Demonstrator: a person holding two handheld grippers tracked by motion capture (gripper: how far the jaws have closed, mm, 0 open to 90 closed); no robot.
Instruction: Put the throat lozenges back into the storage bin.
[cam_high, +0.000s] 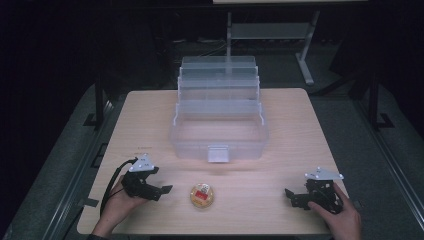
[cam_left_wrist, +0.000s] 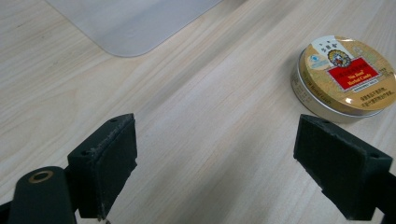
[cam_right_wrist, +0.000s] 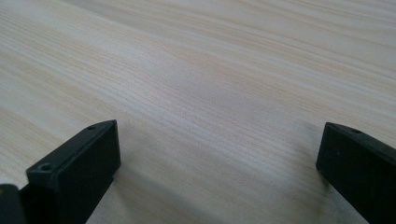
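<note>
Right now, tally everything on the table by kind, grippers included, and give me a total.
Round tins, gold lid with a red label: 1, the tin
Clear plastic tiered boxes, standing open: 1, the box
Hand-held grippers, jaws apart: 2, the left gripper and the right gripper
Total: 4

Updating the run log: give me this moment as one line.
left gripper: open, beside round lozenge tin, apart | right gripper: open, holding nothing | clear tiered organizer box: open, behind tin | table
</note>
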